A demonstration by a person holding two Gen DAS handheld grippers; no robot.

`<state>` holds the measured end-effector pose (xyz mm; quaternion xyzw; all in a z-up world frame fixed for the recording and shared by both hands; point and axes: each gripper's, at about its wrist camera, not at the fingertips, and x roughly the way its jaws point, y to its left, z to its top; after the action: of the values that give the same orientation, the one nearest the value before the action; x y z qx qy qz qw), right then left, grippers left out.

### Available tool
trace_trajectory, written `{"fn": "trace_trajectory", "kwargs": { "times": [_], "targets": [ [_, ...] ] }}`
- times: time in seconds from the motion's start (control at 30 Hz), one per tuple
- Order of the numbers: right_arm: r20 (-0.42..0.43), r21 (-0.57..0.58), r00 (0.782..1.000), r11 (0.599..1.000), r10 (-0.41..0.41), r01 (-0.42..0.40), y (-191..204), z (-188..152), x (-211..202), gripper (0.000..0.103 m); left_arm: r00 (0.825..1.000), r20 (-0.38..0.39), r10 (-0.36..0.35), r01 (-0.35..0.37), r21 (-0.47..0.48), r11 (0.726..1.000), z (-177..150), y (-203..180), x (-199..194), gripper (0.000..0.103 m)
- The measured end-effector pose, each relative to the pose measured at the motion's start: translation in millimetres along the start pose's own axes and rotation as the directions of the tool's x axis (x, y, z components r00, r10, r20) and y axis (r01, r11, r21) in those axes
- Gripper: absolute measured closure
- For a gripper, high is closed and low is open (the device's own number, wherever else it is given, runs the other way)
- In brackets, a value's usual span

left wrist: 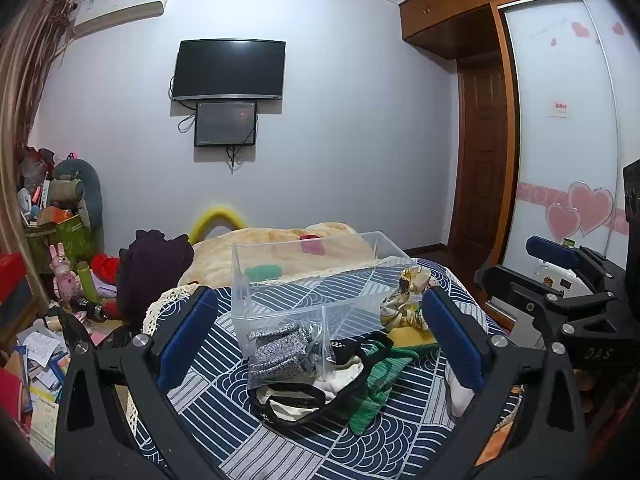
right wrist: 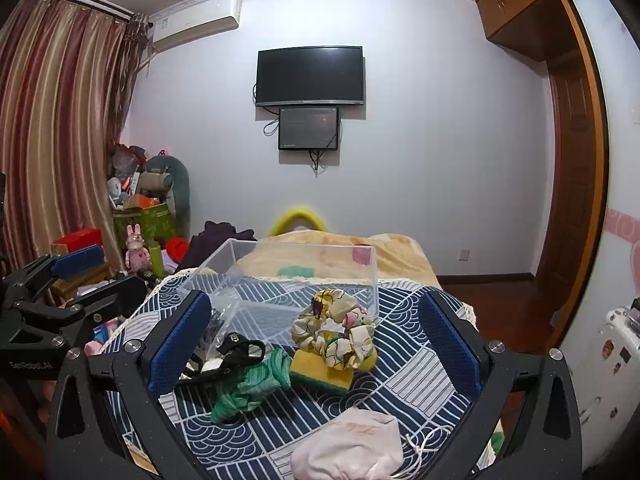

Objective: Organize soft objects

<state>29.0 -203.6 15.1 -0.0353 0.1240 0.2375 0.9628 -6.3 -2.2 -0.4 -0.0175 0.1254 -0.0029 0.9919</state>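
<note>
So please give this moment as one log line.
left gripper: open | right gripper: open | clear box: empty | scrunchie: on sponge

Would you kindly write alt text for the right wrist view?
The open right gripper hovers over a patterned blue cloth where a floral scrunchie lies on a yellow sponge, beside a green cloth and pink pouch. A clear bin stands behind.

A lived-in home bedroom.

A wall-mounted television hangs above a smaller screen; an air conditioner sits beside striped curtains. A wooden wardrobe has heart-decorated sliding doors, and plush toys crowd one corner by a beige blanket.
</note>
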Motion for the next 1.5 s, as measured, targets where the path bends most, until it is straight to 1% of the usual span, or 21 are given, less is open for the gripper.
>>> {"fn": "trace_trajectory", "kwargs": {
  "times": [0.43,0.67,0.93,1.03,1.1,1.17,1.2,1.23,1.3,1.4,1.5],
  "targets": [
    [0.009,-0.001,1.000,1.000,0.003,-0.003,3.9,2.5,-1.0,0.000,1.000,0.003,0.000,0.000,0.005,1.000,0.8,-0.3,-1.5,0.000],
    [0.000,0.008,1.000,1.000,0.012,-0.012,3.6,2.5,1.0,0.000,1.000,0.002,-0.009,0.009,0.006,1.000,1.4,-1.3,-1.5,0.000],
    [-0.028,0.021,0.999,0.999,0.026,-0.025,-0.1,0.4,7.1,0.000,0.999,-0.038,-0.031,0.031,0.000,1.000,-0.6,2.2,8.1,0.000],
    [-0.065,0.034,0.997,0.999,0.029,-0.027,-4.8,-1.8,14.2,0.000,0.998,-0.050,-0.030,0.029,-0.004,1.000,-4.7,5.0,14.1,0.000],
    [-0.102,0.052,0.994,0.998,0.029,-0.024,-10.3,-5.0,22.9,0.000,0.998,-0.063,-0.027,0.026,-0.014,1.000,-7.9,8.2,19.8,0.001],
    [-0.134,0.069,0.991,0.998,0.022,-0.013,-15.0,-8.8,29.9,0.000,0.995,-0.092,-0.026,0.023,-0.030,0.999,-12.4,12.9,28.7,0.007],
    [-0.151,0.078,0.988,0.997,0.022,-0.010,-18.0,-11.0,33.8,0.000,0.994,-0.106,-0.025,0.022,-0.034,0.999,-13.9,14.3,32.0,0.012],
    [-0.164,0.084,0.986,0.996,0.025,-0.011,-20.1,-12.6,36.2,0.000,0.991,-0.132,-0.023,0.018,-0.042,0.999,-17.1,16.9,38.7,0.015],
    [-0.196,0.105,0.980,0.994,0.039,-0.019,-25.6,-17.4,42.2,0.000,0.986,-0.163,-0.024,0.015,-0.058,0.998,-22.2,21.4,47.1,0.017],
    [-0.236,0.114,0.970,0.993,0.051,-0.025,-28.8,-24.9,46.7,0.000,0.975,-0.220,-0.025,0.006,-0.086,0.996,-33.0,28.8,61.2,0.019],
    [-0.275,0.106,0.960,0.994,0.042,-0.013,-31.4,-34.4,45.7,0.000,0.963,-0.267,-0.025,-0.002,-0.101,0.995,-45.8,35.1,67.9,0.020]
  ]
}}
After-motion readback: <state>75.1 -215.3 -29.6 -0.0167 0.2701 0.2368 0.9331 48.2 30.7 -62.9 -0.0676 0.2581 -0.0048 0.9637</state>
